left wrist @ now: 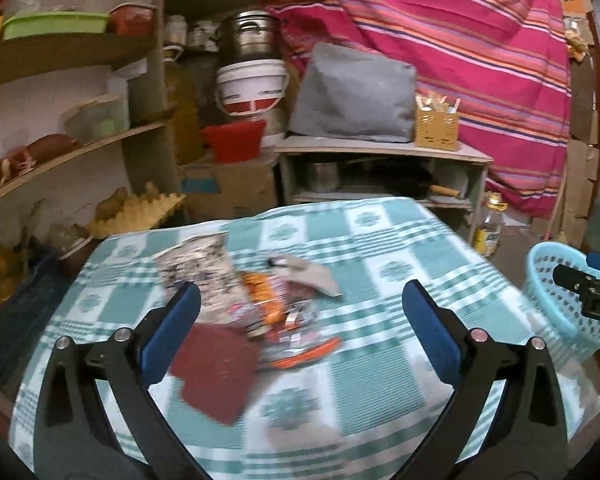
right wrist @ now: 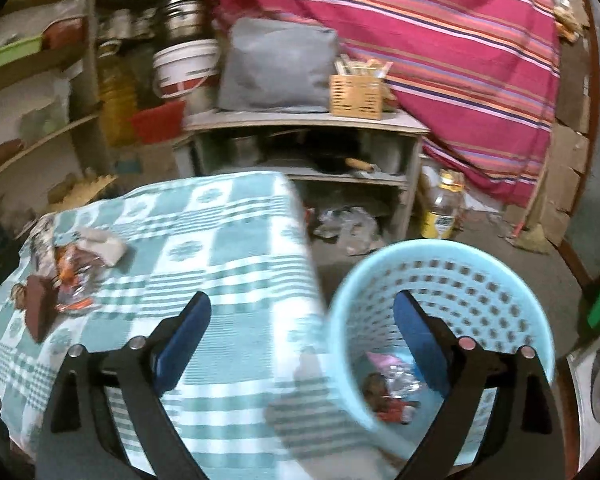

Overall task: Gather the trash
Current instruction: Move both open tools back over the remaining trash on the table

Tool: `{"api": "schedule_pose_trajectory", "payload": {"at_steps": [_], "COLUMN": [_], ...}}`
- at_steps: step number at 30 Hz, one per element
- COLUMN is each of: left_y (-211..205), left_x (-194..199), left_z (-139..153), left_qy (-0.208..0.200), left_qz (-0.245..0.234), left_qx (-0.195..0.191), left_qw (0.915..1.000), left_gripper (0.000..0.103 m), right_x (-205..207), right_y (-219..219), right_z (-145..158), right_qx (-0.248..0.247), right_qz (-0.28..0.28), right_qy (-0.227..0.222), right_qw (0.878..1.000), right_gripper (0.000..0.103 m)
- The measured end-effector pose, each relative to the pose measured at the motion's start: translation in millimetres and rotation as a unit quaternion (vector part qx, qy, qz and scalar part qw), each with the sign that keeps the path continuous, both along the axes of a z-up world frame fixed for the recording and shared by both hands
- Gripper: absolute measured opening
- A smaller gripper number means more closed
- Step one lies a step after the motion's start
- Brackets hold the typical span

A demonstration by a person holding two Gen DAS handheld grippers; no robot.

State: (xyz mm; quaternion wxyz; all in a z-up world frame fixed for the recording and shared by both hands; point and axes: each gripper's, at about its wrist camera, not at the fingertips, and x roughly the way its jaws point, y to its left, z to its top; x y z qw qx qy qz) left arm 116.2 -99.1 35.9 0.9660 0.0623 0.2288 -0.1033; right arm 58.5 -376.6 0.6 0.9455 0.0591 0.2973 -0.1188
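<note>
A pile of trash lies on the green checked tablecloth: a dark red paper, orange wrappers, a printed bag and a beige scrap. My left gripper is open just above and in front of the pile, empty. My right gripper is open and empty over the table's right edge, its right finger over the light blue basket, which holds some wrappers. The pile also shows in the right wrist view.
Wooden shelves with jars and bowls stand at the left. A low cabinet with a grey cushion and a woven box is behind the table. A bottle and plastic litter lie on the floor.
</note>
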Motion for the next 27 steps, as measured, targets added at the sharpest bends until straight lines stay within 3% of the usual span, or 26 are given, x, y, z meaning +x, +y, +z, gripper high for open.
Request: {"api": "schedule_pose_trajectory", "payload": {"at_steps": [13, 27], "left_y": [93, 156], "left_x": [14, 37], "left_z": [-18, -44], "left_qy": [0.021, 0.063], "left_qz": [0.067, 0.118], "left_qx": [-0.003, -0.032], "left_qw": [0.9975, 0.9904], "left_gripper": [0.097, 0.097], "right_x": [39, 54], "right_y": [85, 105], "right_z": [-15, -24], "right_qx": [-0.024, -0.035], "right_qz": [0.058, 0.047], "right_qy": [0.022, 0.03], "right_qw": [0.998, 0.998], "right_gripper": [0.092, 0.094]}}
